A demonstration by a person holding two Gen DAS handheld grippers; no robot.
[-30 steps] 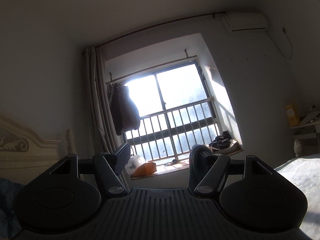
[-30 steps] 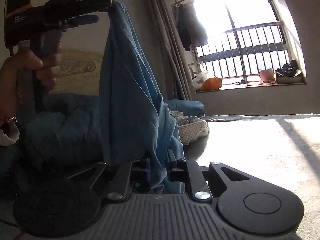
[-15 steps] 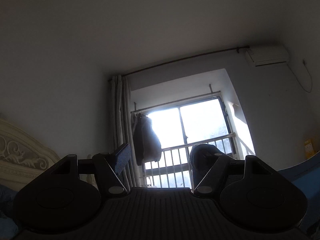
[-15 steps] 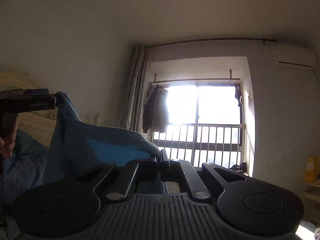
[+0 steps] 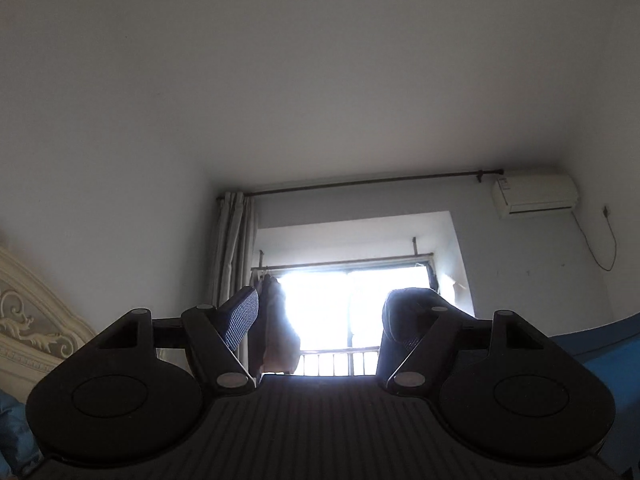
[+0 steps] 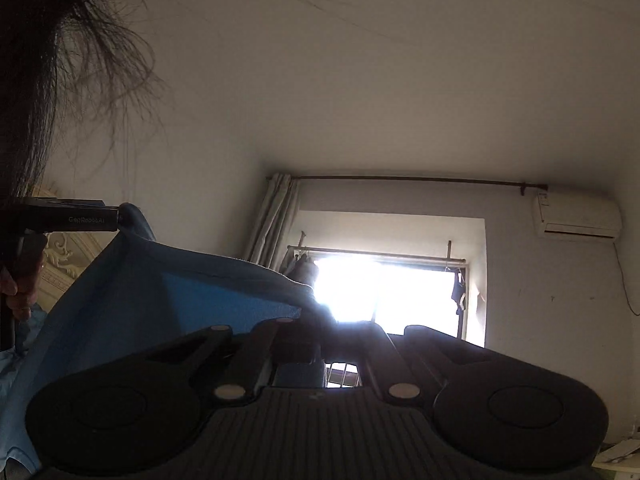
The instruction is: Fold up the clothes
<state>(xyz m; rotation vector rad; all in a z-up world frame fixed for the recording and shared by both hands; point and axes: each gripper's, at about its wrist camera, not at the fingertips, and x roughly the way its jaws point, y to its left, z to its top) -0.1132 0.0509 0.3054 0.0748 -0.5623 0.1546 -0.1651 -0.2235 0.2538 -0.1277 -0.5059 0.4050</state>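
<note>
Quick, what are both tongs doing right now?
Left tongs: open, nothing between them.
Right tongs: closed on the blue cloth.

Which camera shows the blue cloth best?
The right wrist view. There the blue cloth stretches in the air from the left gripper to the right gripper, so you see its wide spread. The left wrist view shows only blue slivers at its side edges.

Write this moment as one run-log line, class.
right gripper: shut on blue garment | left gripper: jaws apart, garment corner at its tip | garment: raised, spread between both
</note>
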